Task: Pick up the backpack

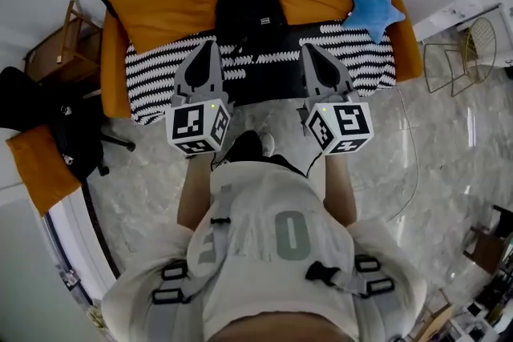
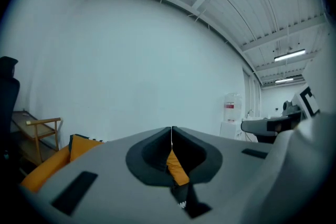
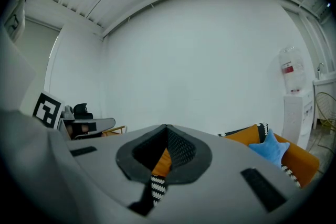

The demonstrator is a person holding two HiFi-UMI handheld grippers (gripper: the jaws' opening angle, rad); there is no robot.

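Black backpack (image 1: 244,8), resting mid-sofa (image 1: 152,80), between two orange cushions (image 1: 164,0)

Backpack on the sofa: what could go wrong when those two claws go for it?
Both the left gripper and right gripper are shut; unopened, they would likely just shove the black backpack. It lies on a striped cover, which the jaws might pinch instead.
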